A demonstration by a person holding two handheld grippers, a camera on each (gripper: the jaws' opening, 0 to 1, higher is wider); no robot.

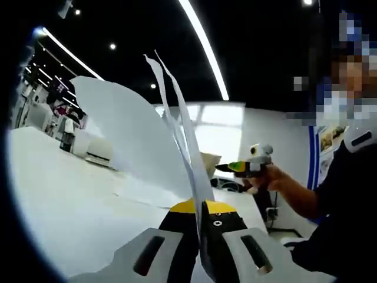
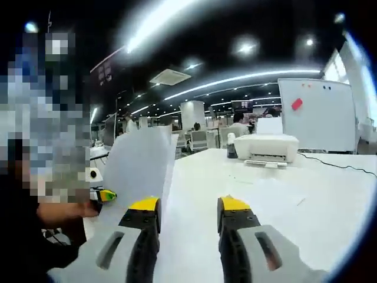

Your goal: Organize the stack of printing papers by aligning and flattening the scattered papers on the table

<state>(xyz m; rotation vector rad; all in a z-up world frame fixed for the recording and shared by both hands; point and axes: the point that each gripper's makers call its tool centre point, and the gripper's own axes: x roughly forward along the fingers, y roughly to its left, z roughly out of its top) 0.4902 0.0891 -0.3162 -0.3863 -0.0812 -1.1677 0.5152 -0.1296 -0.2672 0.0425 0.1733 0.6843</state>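
My left gripper [image 1: 200,207] is shut on several white printing papers [image 1: 177,124], which stand upright from its yellow-tipped jaws and fan out above the white table [image 1: 65,212]. One sheet bows away to the left. In the right gripper view the same papers [image 2: 141,165] rise at the left, with the left gripper [image 2: 105,195] and a hand at their lower edge. My right gripper [image 2: 189,206] is open with nothing between its jaws, low over the table [image 2: 283,206] and to the right of the papers. A hand holds it [image 1: 238,167] beyond the sheets in the left gripper view.
A white printer [image 2: 265,147] sits at the far side of the table, with a dark bottle beside it and a cable trailing right. A whiteboard [image 2: 321,115] stands behind. The printer [image 1: 100,150] also appears left of the sheets. A person in dark clothes [image 1: 341,206] stands close.
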